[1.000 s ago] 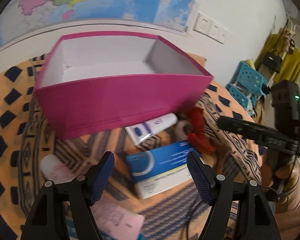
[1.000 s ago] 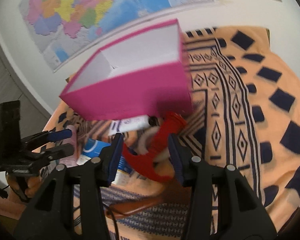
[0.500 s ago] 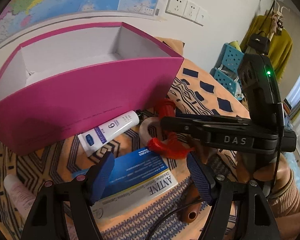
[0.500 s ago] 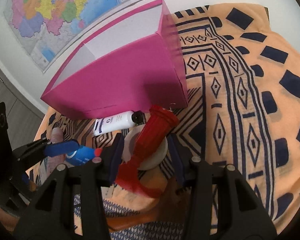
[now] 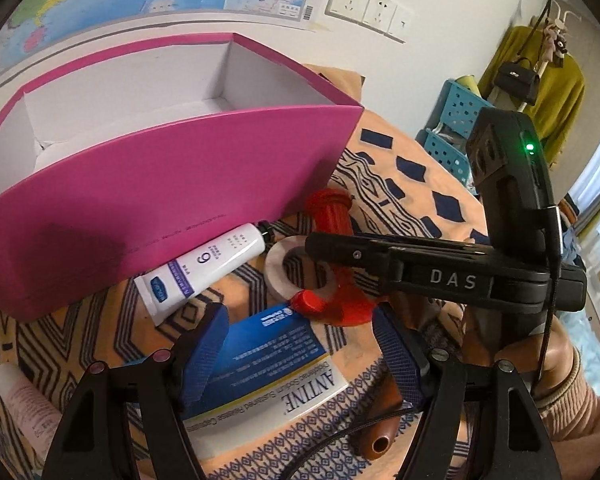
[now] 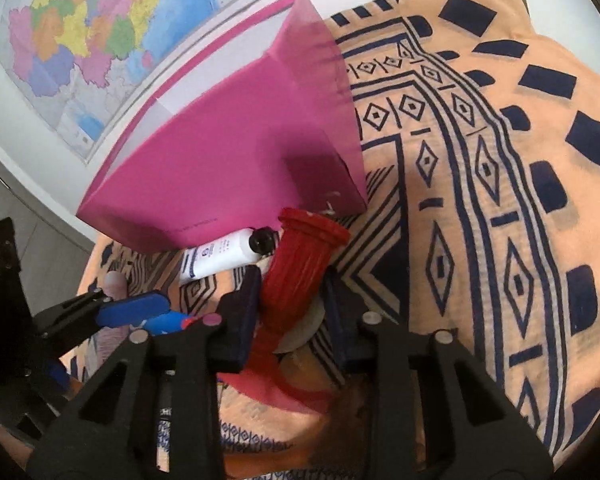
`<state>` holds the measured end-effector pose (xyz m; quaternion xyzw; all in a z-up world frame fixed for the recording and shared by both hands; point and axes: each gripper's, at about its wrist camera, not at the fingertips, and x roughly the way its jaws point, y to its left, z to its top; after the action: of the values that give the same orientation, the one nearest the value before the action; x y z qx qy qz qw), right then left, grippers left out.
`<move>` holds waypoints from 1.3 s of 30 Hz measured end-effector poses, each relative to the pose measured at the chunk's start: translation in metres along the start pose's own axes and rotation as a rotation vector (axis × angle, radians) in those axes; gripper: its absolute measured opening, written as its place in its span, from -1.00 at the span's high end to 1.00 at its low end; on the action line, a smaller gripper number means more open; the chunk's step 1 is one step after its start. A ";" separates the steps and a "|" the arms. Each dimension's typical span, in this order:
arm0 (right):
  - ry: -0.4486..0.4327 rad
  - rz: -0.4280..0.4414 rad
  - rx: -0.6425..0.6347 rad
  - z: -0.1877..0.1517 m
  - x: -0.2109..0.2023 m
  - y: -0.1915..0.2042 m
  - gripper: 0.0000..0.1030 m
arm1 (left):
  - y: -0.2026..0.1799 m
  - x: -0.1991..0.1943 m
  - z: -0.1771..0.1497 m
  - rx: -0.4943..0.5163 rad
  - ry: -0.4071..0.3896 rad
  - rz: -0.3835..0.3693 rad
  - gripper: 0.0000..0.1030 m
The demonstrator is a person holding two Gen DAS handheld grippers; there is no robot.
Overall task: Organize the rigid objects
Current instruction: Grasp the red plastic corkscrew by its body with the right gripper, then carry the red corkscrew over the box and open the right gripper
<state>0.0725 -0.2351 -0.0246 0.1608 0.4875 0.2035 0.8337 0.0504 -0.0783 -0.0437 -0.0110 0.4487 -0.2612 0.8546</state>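
An open pink box (image 5: 172, 184) with a white inside stands on the patterned cloth; it also shows in the right wrist view (image 6: 228, 152). In front of it lie a white tube (image 5: 204, 268), a red ribbed handle (image 6: 300, 268) over a pale ring (image 5: 284, 276), and a blue and white medicine box (image 5: 272, 356). My left gripper (image 5: 300, 344) is open, its pads on either side of the medicine box. My right gripper (image 6: 290, 304) is open, its pads close on either side of the red handle, low over the cloth.
A pink-white bottle (image 5: 24, 400) lies at the left front. A brown wooden piece (image 5: 380, 428) lies under the left gripper. The orange and navy cloth (image 6: 480, 200) spreads out to the right. A wall map and sockets stand behind.
Both grippers have moved forward and lower. The right pads have come down around the red handle. The left pads have come closer over the medicine box.
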 end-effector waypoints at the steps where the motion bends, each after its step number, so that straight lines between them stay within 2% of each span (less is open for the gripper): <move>1: -0.005 0.002 -0.001 0.000 -0.003 0.000 0.38 | -0.001 0.000 0.000 0.002 0.001 -0.007 -0.46; 10: -0.104 0.001 -0.096 -0.003 -0.042 0.026 0.47 | -0.012 -0.005 0.002 0.040 -0.006 -0.077 -0.46; 13: -0.124 0.013 -0.127 -0.001 -0.051 0.034 0.47 | -0.016 -0.007 0.005 0.055 -0.021 -0.076 -0.46; 15: -0.138 0.012 -0.153 0.002 -0.057 0.041 0.47 | -0.018 -0.012 0.008 0.069 -0.042 -0.070 -0.40; 16: -0.142 0.014 -0.162 0.003 -0.059 0.043 0.47 | -0.019 -0.014 0.009 0.076 -0.048 -0.067 -0.29; 20: -0.164 0.019 -0.215 0.011 -0.066 0.058 0.47 | -0.022 -0.022 0.015 0.087 -0.076 -0.059 -0.22; 22: -0.181 0.028 -0.239 0.017 -0.071 0.066 0.47 | -0.021 -0.025 0.020 0.083 -0.087 -0.061 -0.09; 26: -0.200 0.042 -0.277 0.028 -0.076 0.075 0.47 | -0.020 -0.032 0.029 0.092 -0.112 -0.052 0.01; 30: -0.218 0.054 -0.302 0.043 -0.078 0.083 0.47 | -0.019 -0.042 0.041 0.096 -0.143 -0.056 0.03; 39: -0.243 0.086 -0.328 0.084 -0.075 0.092 0.47 | -0.012 -0.051 0.077 0.097 -0.190 -0.016 0.12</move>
<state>0.0959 -0.1987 0.1141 0.0669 0.3365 0.2949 0.8918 0.0809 -0.0815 0.0440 0.0023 0.3525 -0.2872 0.8907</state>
